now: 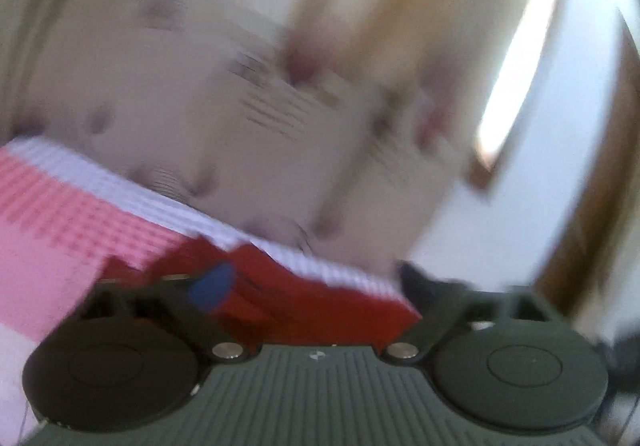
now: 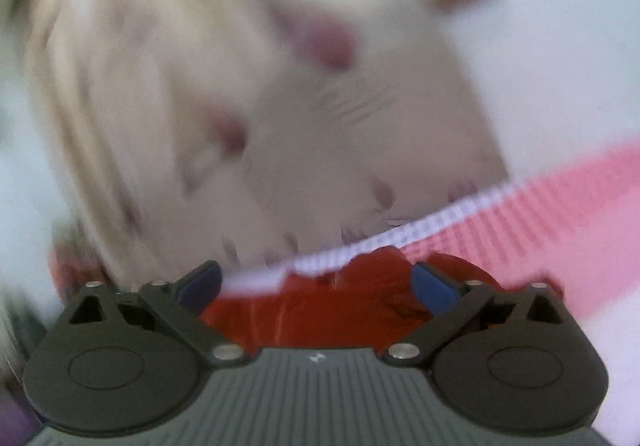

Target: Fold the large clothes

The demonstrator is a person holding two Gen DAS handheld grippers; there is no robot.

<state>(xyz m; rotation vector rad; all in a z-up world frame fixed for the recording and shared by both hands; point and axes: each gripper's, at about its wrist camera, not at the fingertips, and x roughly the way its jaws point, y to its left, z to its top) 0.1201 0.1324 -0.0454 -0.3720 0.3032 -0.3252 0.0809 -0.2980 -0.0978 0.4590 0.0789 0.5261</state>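
Both views are badly motion-blurred. A large garment with red, pink and white striped bands lies across both grippers. In the left wrist view its red part (image 1: 320, 306) covers my left gripper (image 1: 316, 282), with pink cloth (image 1: 60, 226) stretching left; one blue pad (image 1: 212, 284) shows and the other finger is hidden under cloth. In the right wrist view the red cloth (image 2: 316, 310) fills the gap of my right gripper (image 2: 316, 282); the blue pads (image 2: 434, 288) stand wide apart on either side of it.
Behind the garment is a pale bedspread with dark pink flower prints (image 1: 248, 94), also in the right wrist view (image 2: 280, 118). A white wall with a bright window and brown frame (image 1: 516, 58) is at the right.
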